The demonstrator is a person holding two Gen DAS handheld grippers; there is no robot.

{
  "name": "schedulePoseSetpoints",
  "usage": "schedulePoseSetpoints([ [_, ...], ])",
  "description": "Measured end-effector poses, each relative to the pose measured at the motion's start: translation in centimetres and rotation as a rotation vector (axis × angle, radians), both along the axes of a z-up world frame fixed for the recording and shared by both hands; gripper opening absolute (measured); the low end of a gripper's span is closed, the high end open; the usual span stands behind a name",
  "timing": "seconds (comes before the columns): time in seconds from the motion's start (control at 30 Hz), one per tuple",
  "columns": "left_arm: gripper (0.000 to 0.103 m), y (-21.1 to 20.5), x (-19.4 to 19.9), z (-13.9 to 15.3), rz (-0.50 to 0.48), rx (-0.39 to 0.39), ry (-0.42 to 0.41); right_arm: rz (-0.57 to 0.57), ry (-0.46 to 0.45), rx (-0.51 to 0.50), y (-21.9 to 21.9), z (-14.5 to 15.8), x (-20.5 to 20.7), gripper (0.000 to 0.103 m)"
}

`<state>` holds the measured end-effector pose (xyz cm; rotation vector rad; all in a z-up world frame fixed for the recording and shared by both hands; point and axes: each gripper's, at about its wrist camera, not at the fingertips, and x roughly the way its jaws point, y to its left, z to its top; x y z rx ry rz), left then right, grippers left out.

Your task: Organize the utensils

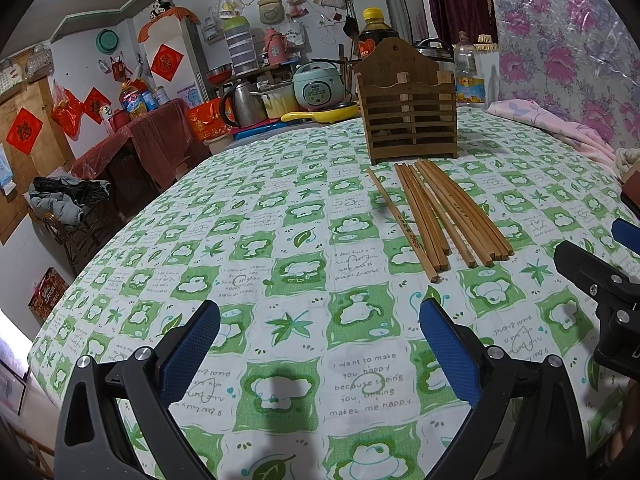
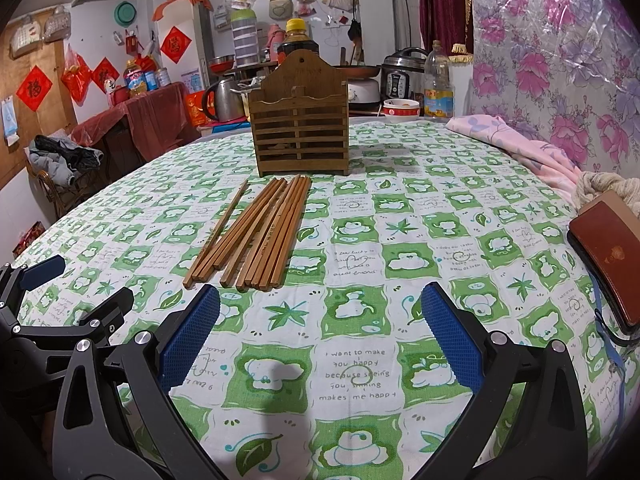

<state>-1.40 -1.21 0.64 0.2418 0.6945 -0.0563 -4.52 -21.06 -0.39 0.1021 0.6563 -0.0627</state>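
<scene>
Chopsticks of brown wood (image 2: 256,232) lie ungrasped before the slatted wooden holder (image 2: 302,136); both grippers' fingers gape wide, empty. Next, I judge: pinch one.

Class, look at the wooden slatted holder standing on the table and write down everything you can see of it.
The brown wooden slatted utensil holder stands upright on the green-and-white patterned tablecloth, beyond the bundle of wooden chopsticks, whose far ends lie just short of its base. Its front is horizontal slats with gaps; a taller solid back panel rises to a shaped top with a small hanging hole. A central divider suggests two compartments. No utensils show above its rim, and neither gripper touches it.
</scene>
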Motion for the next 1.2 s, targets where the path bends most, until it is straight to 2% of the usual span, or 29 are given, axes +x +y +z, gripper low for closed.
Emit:
schedulePoseSetpoints([
  [0.7, 0.098, -0.1, 0.1, -0.2, 0.003, 0.01, 0.015, 0.001, 0.005, 0.001, -0.1, 0.0, 0.0, 0.097],
  [0.8, 0.098, -0.3, 0.5, -0.3, 0.016, 0.053, 0.033, 0.026, 0.055, 0.017, 0.0, -0.2, 0.7, 0.097],
  [0.9, 0.098, -0.1, 1.4, -0.2, 0.054, 0.128, 0.044, 0.045, 0.163, 0.107, -1.3, -0.1, 2.0, 0.097],
  [0.97, 0.098, 0.3, 2.5, 0.2, 0.053, 0.119, 0.084, 0.029, 0.171, 0.148, -2.5, 0.6, 2.5, 0.097],
  [1.03, 0.098, 0.5, 4.0, 0.1, 0.028, 0.082, 0.17, 0.003, 0.172, 0.162, -3.4, 1.5, 3.5, 0.097],
  [1.2, 0.098, -0.2, 6.9, -1.2, -0.025, 0.015, 0.34, -0.012, 0.177, 0.179, -4.0, 1.5, 6.5, 0.097],
])
